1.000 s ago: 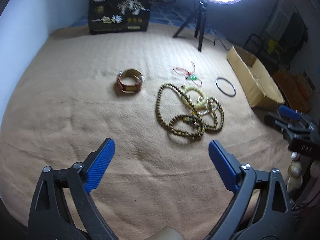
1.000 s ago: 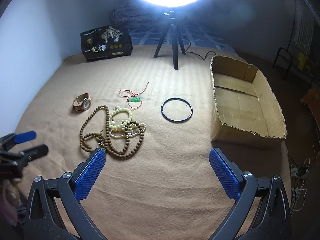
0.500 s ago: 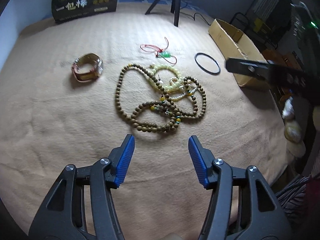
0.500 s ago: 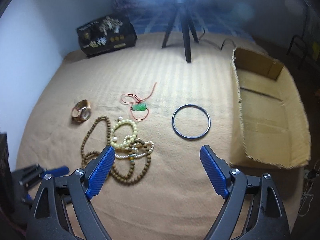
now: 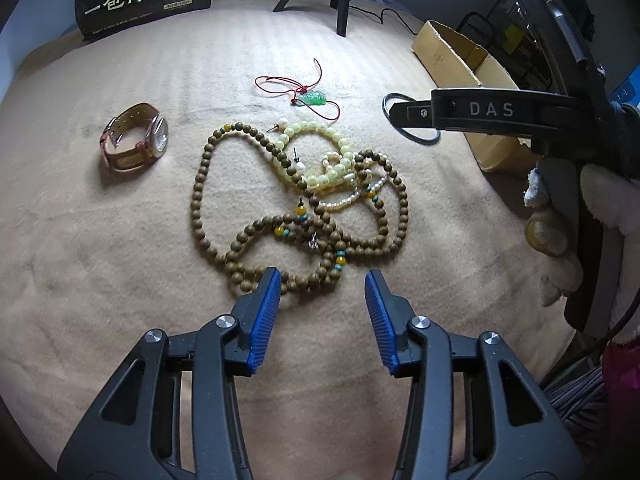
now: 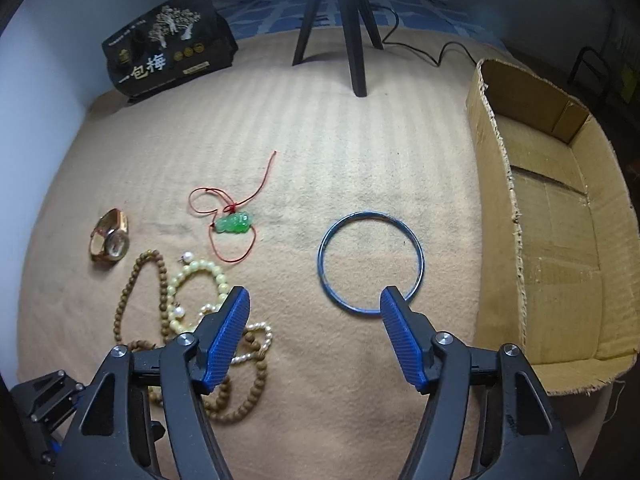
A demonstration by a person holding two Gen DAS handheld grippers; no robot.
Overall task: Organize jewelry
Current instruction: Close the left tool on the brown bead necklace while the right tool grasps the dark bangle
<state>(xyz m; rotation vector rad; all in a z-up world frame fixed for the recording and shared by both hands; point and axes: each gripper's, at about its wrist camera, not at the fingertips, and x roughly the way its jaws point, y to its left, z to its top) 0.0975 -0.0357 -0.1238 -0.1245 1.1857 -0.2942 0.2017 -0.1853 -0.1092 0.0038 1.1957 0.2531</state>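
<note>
A tangle of brown bead strings (image 5: pixel 248 236) with pale yellow beads (image 5: pixel 320 176) and pearls lies on the tan blanket. My left gripper (image 5: pixel 320 276) is open, its left fingertip over the near loop of the brown beads. A watch (image 5: pixel 136 136) lies to the left; a green pendant on red cord (image 5: pixel 314 98) lies beyond. My right gripper (image 6: pixel 316 300) is open, just short of a dark blue bangle (image 6: pixel 370 262), its right fingertip over the near rim. The pendant (image 6: pixel 234 222), watch (image 6: pixel 110 240) and beads (image 6: pixel 192 280) lie to its left.
An open cardboard box (image 6: pixel 560 216) stands right of the bangle. A black printed package (image 6: pixel 168 56) and a tripod (image 6: pixel 356 40) with a cable stand at the back. The right gripper's body (image 5: pixel 500 110) crosses the left wrist view on the right, over the bangle (image 5: pixel 400 128).
Both grippers have moved forward and down. The left has narrowed and reached the brown beads. The right has closed in on the bangle.
</note>
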